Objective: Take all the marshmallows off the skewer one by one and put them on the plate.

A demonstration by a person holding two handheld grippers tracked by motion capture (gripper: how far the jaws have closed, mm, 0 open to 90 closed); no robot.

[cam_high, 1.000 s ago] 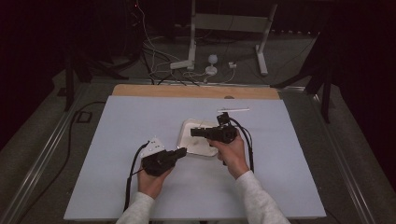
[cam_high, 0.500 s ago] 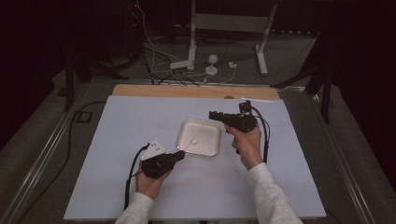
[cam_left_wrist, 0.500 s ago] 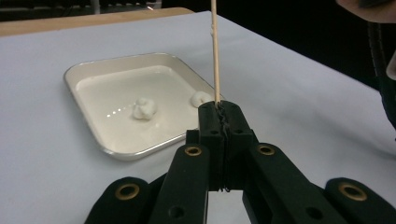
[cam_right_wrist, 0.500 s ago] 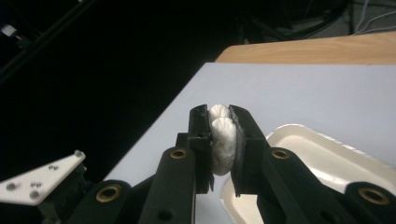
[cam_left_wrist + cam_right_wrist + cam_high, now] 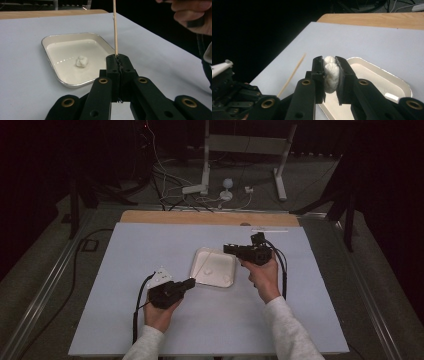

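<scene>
A white tray (image 5: 200,254) lies mid-table on the white sheet, with a small white lump (image 5: 82,61) inside it. My left gripper (image 5: 189,283) sits at the tray's near-left corner, shut on a thin wooden skewer (image 5: 115,27) that stands upright from its jaws. In the left gripper view this gripper (image 5: 117,58) is seen with the tray (image 5: 50,40) just beyond. My right gripper (image 5: 226,248) hovers over the tray's far-right edge, shut on a soft white lump (image 5: 331,73). From the right gripper view, this gripper (image 5: 331,62) has the tray (image 5: 387,75) below and the skewer (image 5: 292,75) to the left.
A wooden strip (image 5: 210,217) runs along the table's far edge, and a thin white stick (image 5: 270,230) lies near it at the right. Cables and stand legs (image 5: 220,190) cover the floor beyond. Metal rails (image 5: 45,290) flank the table.
The right gripper lifted out of the tray's middle, swung right, then came back a little to the tray's far-right edge. The left gripper has hardly moved.
</scene>
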